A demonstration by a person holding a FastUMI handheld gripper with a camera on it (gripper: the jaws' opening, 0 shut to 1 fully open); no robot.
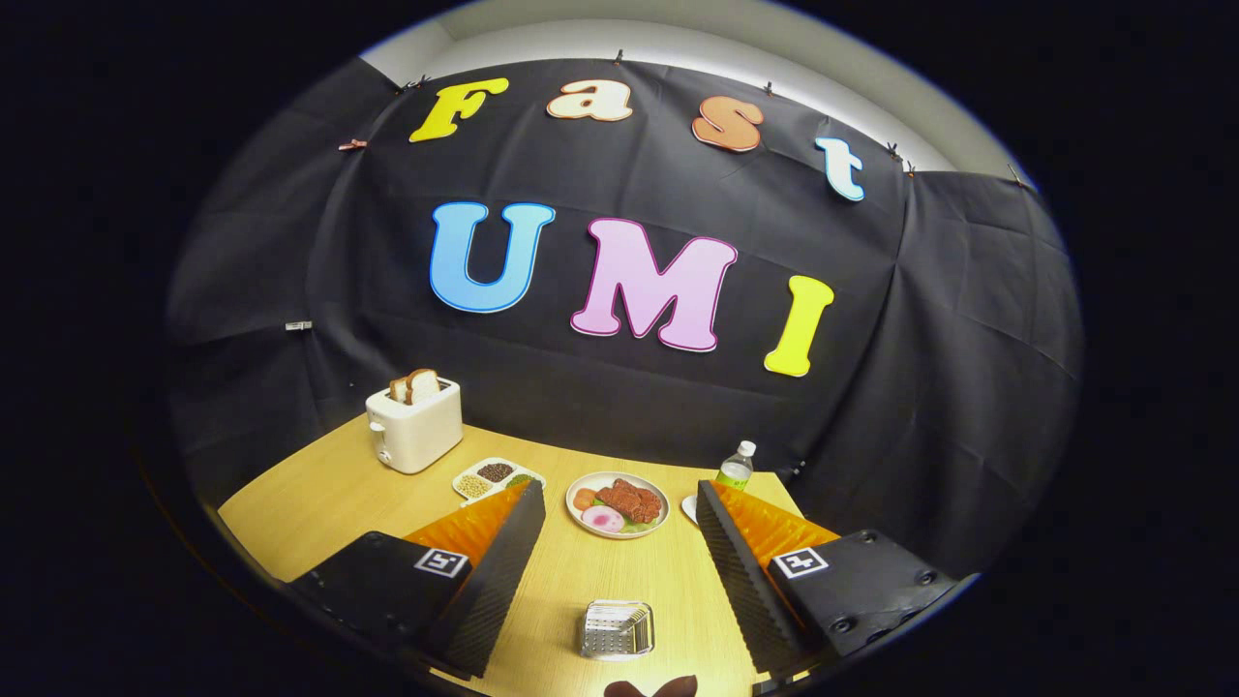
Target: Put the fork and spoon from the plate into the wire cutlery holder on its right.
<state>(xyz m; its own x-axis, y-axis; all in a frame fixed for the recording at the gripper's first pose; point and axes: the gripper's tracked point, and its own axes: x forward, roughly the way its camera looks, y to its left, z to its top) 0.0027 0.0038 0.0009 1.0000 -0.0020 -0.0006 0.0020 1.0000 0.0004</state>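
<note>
A: Our tool [615, 566] is spread wide, gripping nothing; the shiny wire cutlery holder [617, 629] sits on the bench [319, 499] at lower centre.

B: Beyond it we see the plate [618, 503] of food at frame centre; fork and spoon we can't make out.

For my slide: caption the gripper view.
Open hand-held gripper above wire cutlery holder, food plate beyond, toaster behind.

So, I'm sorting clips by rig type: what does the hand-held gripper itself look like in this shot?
The hand-held gripper has two long wedge-shaped fingers with finely ribbed inner faces. Each is mounted on a black block body; the block by the water bottle shows round screw heads. A small square black-and-white marker sits on top of each side. No cables or sleeve are visible.
</note>
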